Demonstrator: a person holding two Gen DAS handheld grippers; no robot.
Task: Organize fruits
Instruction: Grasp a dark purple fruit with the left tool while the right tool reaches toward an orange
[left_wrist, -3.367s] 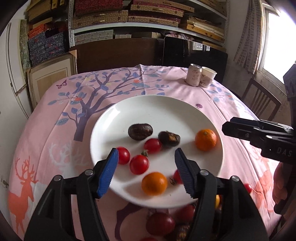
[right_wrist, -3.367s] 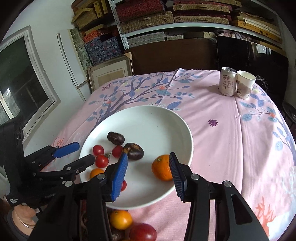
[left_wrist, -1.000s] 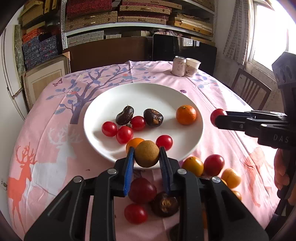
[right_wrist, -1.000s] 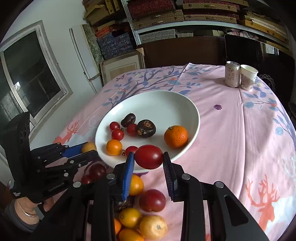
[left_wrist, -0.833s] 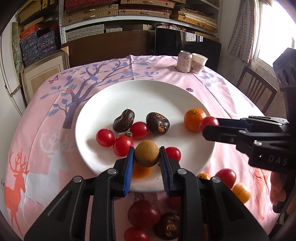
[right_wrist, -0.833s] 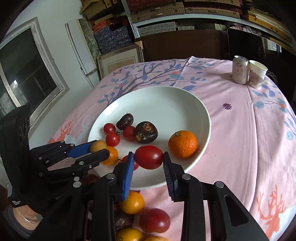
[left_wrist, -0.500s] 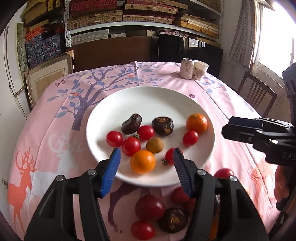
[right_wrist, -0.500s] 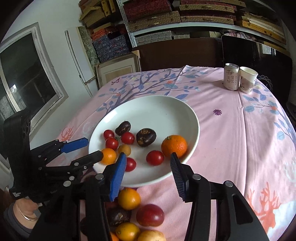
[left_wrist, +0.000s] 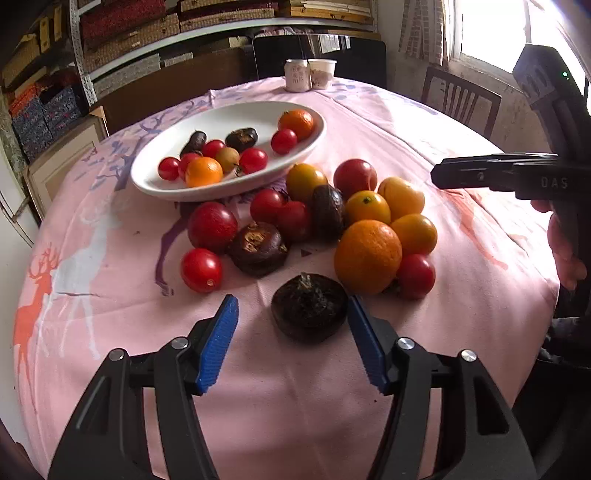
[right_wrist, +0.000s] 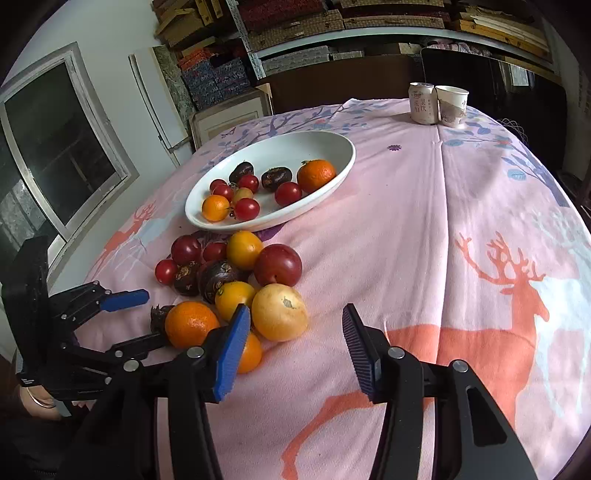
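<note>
both sets of jaws are spread wide, gripping nothing. left gripper (left_wrist: 291, 343) sits low in the frame with a dark brown fruit (left_wrist: 309, 311) between its blue pads (left_wrist: 218, 343). right gripper (right_wrist: 291, 350) hangs over bare pink tablecloth (right_wrist: 461, 206), the loose fruit pile (right_wrist: 240, 280) just left of it. white plate (right_wrist: 332, 177) of fruit sits upper centre.

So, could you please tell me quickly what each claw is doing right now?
Left claw: open, empty, its jaws either side of a dark brown fruit on the tablecloth.
Right claw: open, holding nothing.
</note>
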